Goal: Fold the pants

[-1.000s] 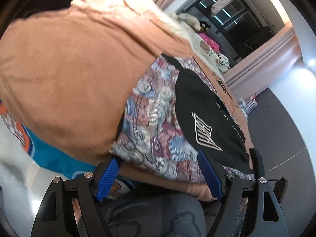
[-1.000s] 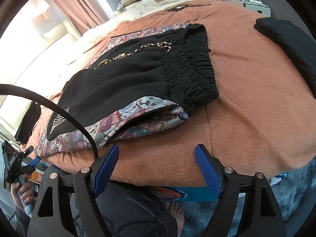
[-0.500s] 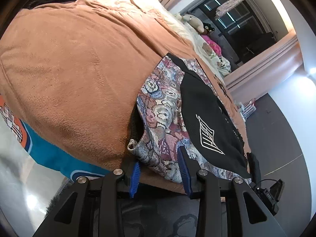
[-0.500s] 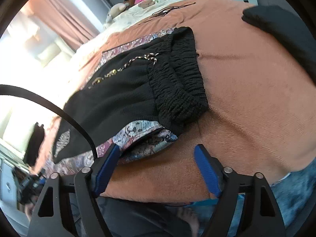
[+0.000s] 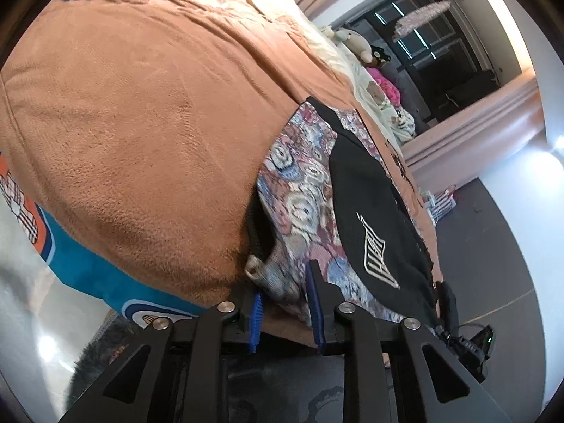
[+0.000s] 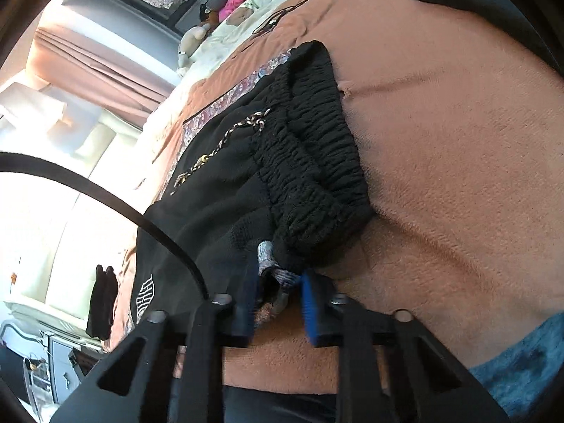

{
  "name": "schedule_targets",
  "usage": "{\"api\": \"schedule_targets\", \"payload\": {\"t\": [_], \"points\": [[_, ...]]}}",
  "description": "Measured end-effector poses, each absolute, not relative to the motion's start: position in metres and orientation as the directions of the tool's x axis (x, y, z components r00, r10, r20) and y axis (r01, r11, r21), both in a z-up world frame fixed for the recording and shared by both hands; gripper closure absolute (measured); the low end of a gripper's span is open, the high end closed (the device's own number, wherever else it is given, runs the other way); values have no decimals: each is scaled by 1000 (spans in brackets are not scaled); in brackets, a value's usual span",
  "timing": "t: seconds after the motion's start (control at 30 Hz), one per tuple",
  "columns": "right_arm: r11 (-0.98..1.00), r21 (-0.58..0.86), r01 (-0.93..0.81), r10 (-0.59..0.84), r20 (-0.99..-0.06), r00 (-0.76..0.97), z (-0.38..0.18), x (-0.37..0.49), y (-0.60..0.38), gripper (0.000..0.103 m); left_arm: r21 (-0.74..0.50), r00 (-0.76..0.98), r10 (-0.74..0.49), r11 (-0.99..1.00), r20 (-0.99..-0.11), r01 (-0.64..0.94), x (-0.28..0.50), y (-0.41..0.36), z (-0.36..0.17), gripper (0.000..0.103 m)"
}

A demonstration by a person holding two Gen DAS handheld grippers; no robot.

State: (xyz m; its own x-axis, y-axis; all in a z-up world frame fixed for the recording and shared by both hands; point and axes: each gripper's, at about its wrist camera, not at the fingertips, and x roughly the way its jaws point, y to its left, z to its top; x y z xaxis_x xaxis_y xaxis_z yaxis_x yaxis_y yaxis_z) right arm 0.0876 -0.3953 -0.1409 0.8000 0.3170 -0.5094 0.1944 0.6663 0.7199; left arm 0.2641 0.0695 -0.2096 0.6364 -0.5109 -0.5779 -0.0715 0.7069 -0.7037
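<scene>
Both grippers have moved in from open air onto the pants point(image 5: 310, 211) lying on the fuzzy brown blanket point(image 5: 141, 123). The left gripper point(image 5: 283, 303) is closing, pinching the woven patterned hem; the right gripper point(image 6: 276, 296) is closing on the patterned corner under the ribbed black waistband point(image 6: 317, 183). A white stitched logo point(image 5: 377, 250) is unreadable

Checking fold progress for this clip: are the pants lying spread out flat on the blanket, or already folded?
Already folded lengthwise: the pants lie leg on leg on the blanket, patterned edges stacked at the near side.
</scene>
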Motion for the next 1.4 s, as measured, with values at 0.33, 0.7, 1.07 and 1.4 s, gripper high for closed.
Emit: {"api": "schedule_targets", "payload": {"t": [0.33,0.7,1.07,1.4], "points": [[660,715,231,286,-524,802,-142,75,-398,92,-690,642,-488,719,-591,-88,263,73,-208,97],[666,715,210,293,-510,809,-113,66,-390,96,-684,694,-490,730,-527,-5,267,75,-142,98],[616,773,151,346,-437,830,-112,50,-404,96,-646,752,-455,762,-476,52,266,59,-59,98],[600,791,124,353,-401,845,-104,62,-411,96,-606,762,-447,790,-468,92,290,47,-31,98]]}}
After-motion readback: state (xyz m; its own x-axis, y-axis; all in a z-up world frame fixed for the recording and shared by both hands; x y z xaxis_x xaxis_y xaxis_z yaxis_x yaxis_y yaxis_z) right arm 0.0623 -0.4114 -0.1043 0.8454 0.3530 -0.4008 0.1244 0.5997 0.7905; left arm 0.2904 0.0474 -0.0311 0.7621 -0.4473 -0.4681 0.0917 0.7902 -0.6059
